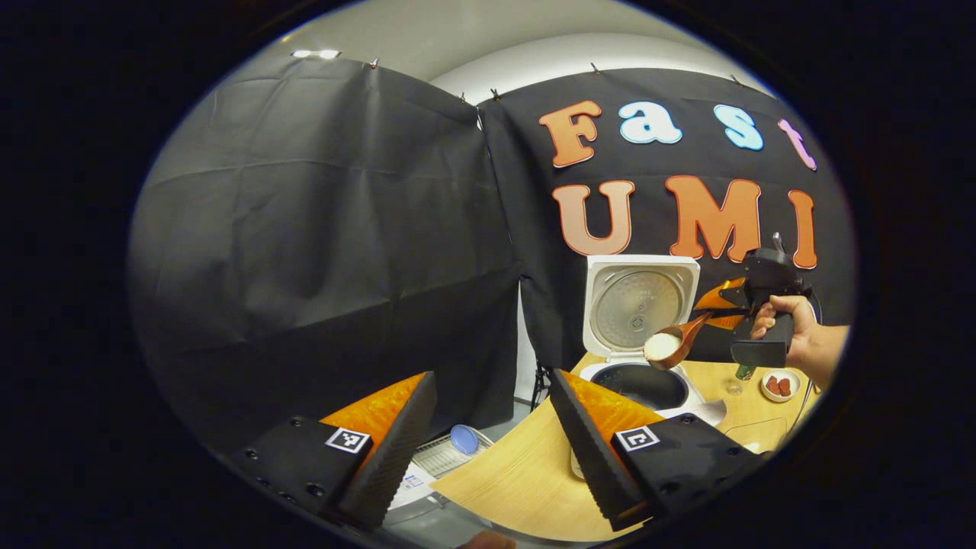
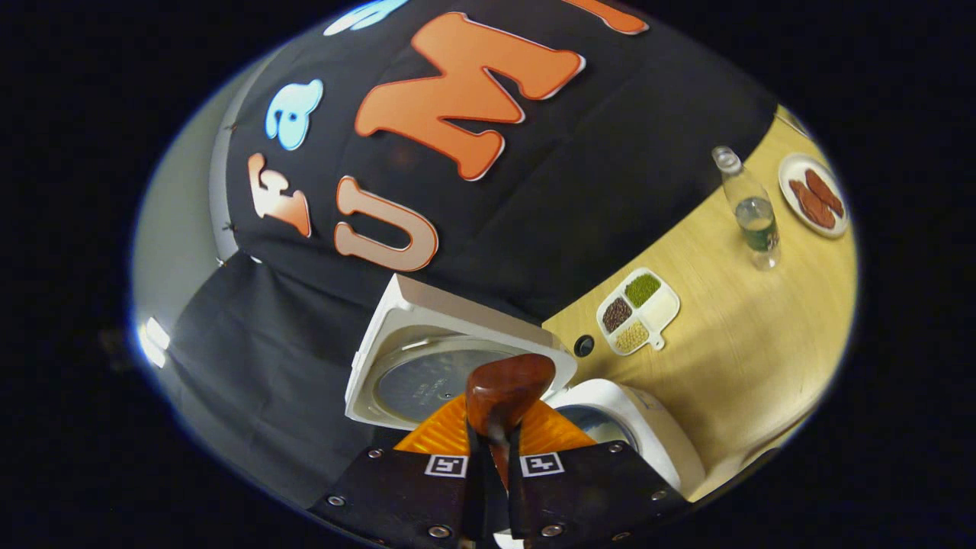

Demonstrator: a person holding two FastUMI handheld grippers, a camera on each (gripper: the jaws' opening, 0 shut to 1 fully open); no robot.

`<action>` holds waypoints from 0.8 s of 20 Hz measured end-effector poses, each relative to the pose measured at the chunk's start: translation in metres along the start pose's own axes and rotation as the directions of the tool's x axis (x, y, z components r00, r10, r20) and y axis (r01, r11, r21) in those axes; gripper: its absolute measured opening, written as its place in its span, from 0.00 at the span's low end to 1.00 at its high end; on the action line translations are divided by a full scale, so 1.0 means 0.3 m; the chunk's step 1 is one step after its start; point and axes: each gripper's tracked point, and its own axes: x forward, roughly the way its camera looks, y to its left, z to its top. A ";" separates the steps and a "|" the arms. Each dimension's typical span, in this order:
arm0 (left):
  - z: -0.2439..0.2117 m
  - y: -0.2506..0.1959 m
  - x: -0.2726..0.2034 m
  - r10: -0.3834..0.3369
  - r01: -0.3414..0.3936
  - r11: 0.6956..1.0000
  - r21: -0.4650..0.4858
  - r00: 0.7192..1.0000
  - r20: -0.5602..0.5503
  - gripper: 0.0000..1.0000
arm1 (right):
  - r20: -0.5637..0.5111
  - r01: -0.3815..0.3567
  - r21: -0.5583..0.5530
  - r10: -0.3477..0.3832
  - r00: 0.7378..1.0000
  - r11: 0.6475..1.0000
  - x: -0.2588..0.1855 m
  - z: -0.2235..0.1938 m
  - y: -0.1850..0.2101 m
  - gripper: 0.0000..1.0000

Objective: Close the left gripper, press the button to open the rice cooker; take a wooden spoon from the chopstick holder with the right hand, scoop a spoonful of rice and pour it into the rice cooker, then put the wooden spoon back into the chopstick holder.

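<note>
The left tool (image 1: 488, 450) hangs low in the left gripper view, its two black-padded fingers (image 1: 393, 450) spread wide apart with nothing between them, orange backs facing outward; farther off to the right in that view, a bare hand (image 1: 785, 324) wraps around the black grip of the right tool (image 1: 720, 305), held raised with the forearm reaching in from the right edge and its orange fingers pointing left; in the right gripper view the right tool's (image 2: 488, 457) fingers (image 2: 442, 473) are drawn close together, both pressing on the handle of the wooden spoon (image 2: 507, 389), the view sharply tilted.
</note>
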 end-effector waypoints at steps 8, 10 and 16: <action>-0.008 -0.040 0.031 -0.016 0.016 0.999 0.044 1.000 -0.005 0.97 | 0.052 0.053 -0.204 -0.043 0.998 0.977 0.018 0.044 0.013 0.11; -0.006 -0.046 0.034 -0.022 0.022 0.999 0.043 1.000 -0.007 0.97 | 0.070 0.054 -0.257 -0.037 0.997 0.965 0.015 0.055 0.026 0.11; -0.018 -0.038 0.033 -0.017 0.017 0.999 0.037 1.000 -0.018 0.97 | 0.134 0.071 -0.433 -0.014 0.991 0.899 -0.007 0.071 0.071 0.11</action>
